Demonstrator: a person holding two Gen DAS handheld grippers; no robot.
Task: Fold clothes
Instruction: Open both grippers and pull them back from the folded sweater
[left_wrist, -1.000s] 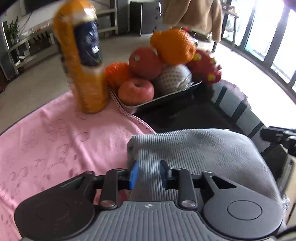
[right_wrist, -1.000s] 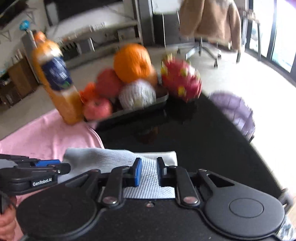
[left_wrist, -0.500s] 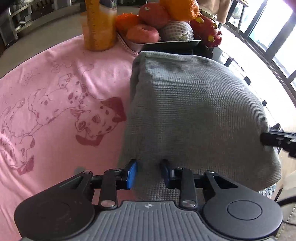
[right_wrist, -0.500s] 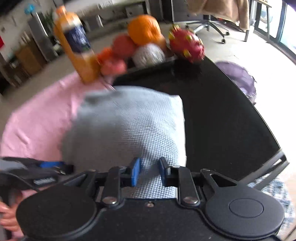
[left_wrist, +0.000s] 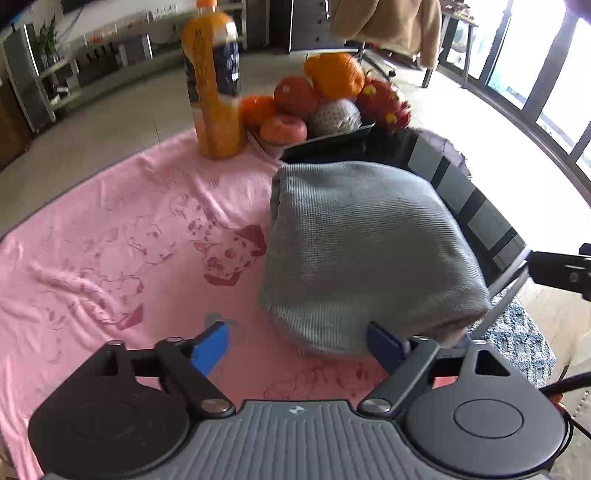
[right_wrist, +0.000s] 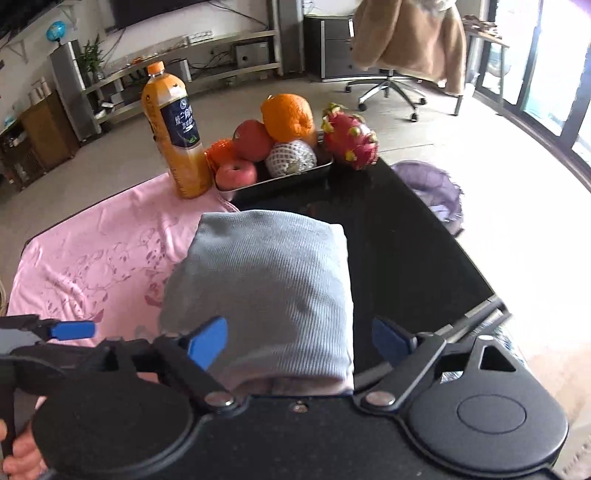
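A grey knit garment (left_wrist: 362, 240) (right_wrist: 266, 280) lies folded, half on a pink dog-print garment (left_wrist: 110, 240) (right_wrist: 92, 258) and half on the black table (right_wrist: 406, 240). My left gripper (left_wrist: 297, 347) hovers at the grey garment's near edge. Its jaws are opening wide, and the blue pads (left_wrist: 210, 347) touch no cloth. My right gripper (right_wrist: 299, 341) is also opening above the same near edge. The grey cloth shows between its fingers but is not pinched. Each gripper shows in the other's view, the left gripper (right_wrist: 70, 330) and the right gripper (left_wrist: 561, 269).
An orange juice bottle (left_wrist: 214, 92) (right_wrist: 177, 136) stands on the pink garment's far edge. Beside it is a metal tray of fruit (left_wrist: 332, 134) (right_wrist: 295, 177) with a dragon fruit (right_wrist: 349, 136). A purple basket (right_wrist: 432, 184) and an office chair (right_wrist: 388, 85) stand on the floor beyond.
Both grippers were shut on the grey garment's edge and drew it toward the near side. Both have now let go, opened wide and backed away upward, leaving it folded.
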